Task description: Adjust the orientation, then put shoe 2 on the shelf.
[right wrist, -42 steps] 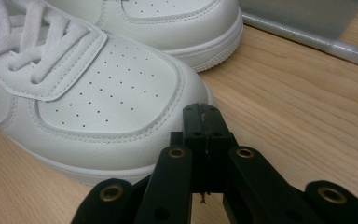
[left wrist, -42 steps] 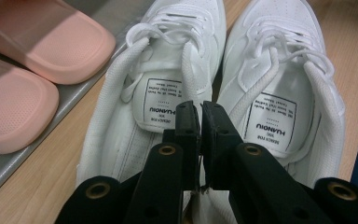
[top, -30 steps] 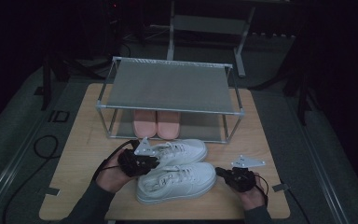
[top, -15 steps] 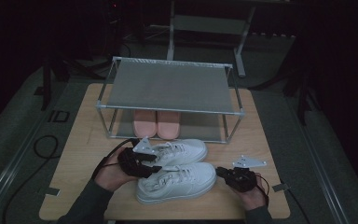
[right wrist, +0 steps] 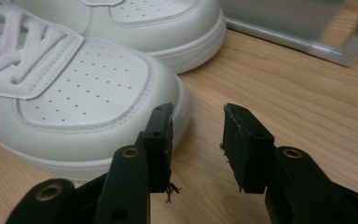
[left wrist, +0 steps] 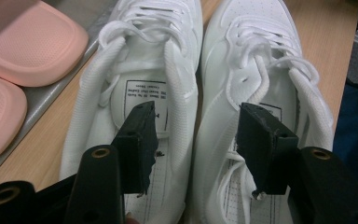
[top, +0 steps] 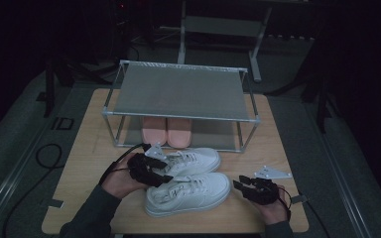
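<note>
The left gripper (left wrist: 196, 140) has its black jaws spread, one over the heel opening of each shoe, so that the two touching inner collars lie between them. The pair of white lace-up leather sneakers (top: 191, 176) lies side by side near the front edge of the light wooden table (top: 79, 198), heels toward nine o'clock and toes toward three o'clock in the high view. That long axis runs straight away from the left jaws, toward twelve o'clock in the left gripper view. A pinch on both collars looks like the coming move, and the left hand is the nearer for it.

The right gripper (right wrist: 196, 140) is also parted, holding nothing, its jaws just off the nearer sneaker's perforated toe cap (right wrist: 84, 88), which lies at about ten o'clock from them.

In the high view the left forearm comes in from six o'clock, angled toward the heels; the right hand (top: 273, 206) rests low at the toe end.

Beyond the sneakers, at twelve o'clock, stands a grey metal two-tier shoe rack (top: 181, 91) with a pair of pink rubber slippers (top: 166, 130) on its lower shelf.
</note>
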Available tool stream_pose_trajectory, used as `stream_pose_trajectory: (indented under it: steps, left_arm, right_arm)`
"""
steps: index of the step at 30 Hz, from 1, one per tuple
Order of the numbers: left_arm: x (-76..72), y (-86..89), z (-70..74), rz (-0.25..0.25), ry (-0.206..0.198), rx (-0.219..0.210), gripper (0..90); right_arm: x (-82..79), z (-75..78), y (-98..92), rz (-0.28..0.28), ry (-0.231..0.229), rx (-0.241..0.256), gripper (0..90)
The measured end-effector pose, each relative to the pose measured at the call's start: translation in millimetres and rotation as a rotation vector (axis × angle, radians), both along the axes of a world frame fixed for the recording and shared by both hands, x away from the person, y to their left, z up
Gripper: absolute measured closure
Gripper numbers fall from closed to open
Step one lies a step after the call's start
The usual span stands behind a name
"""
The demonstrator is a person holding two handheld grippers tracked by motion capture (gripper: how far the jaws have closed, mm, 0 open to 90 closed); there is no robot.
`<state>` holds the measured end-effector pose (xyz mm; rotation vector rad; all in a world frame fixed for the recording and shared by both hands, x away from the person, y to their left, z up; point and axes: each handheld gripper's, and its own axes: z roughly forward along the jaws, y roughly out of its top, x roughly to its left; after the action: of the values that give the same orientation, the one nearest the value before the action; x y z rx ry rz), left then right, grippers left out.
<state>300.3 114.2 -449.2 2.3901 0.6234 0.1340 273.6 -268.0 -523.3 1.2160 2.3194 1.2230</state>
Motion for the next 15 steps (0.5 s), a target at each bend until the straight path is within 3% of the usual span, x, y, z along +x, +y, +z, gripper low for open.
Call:
stream_pose_trajectory:
  steps: [8,15]
  left_arm:
    - [1.7,-0.3,4.3,-0.024,-0.003,0.014,44.4]
    - [3.0,-4.0,3.1,-0.047,0.014,0.056,42.8]
  right_arm:
    - [-0.2,-1.1,-5.0,-0.016,0.001,-0.001,57.0]
    - [3.3,-1.3,-9.1,-0.03,0.008,0.011,54.4]
